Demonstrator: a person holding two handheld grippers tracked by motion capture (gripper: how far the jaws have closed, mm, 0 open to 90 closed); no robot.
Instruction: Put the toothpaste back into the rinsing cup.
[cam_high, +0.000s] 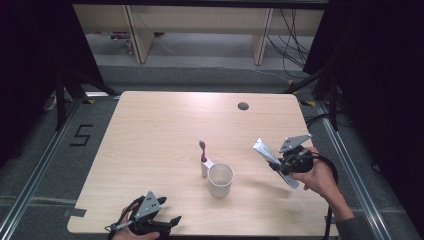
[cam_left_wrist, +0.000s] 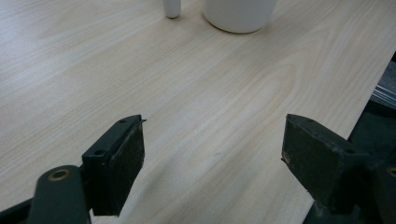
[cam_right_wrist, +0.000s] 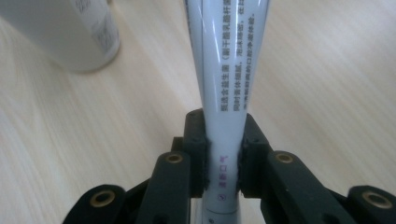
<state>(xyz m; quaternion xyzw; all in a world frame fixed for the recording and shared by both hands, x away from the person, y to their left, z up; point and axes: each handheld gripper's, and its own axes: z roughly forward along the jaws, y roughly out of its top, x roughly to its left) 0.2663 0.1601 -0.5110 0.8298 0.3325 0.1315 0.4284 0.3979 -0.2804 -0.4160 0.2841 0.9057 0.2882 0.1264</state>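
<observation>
A: What is the right gripper (cam_high: 280, 162) carrying above the table (cam_high: 150, 125)?

B: It is clamping a white toothpaste tube (cam_high: 272, 160) near the capped end, the jaws pressed against both flat sides. In the right gripper view the tube (cam_right_wrist: 231, 79) is running straight up from between the pads, printed face toward the camera. Gripping low on the narrow part is probably keeping the soft body from buckling.

A: And where is the tube sitting relative to the cup (cam_high: 220, 179)?

B: It is hanging clear of the tabletop, to the right of the white cup and well apart from it, tilted with its crimped end pointing up and toward the far left. That slant suggests the person is lining it up to drop into the cup.

A: Is anything in the cup already?

B: A toothbrush (cam_high: 203, 159) with a red head is standing just beside it, leaning at the rim or perhaps resting in the handle; the high view is too small to tell which.

A: And the left gripper (cam_high: 167, 222)?

B: It is waiting at the near edge, jaws spread wide with nothing between them, aimed toward the cup's base (cam_left_wrist: 239, 16), seemingly keeping out of the way.
</observation>
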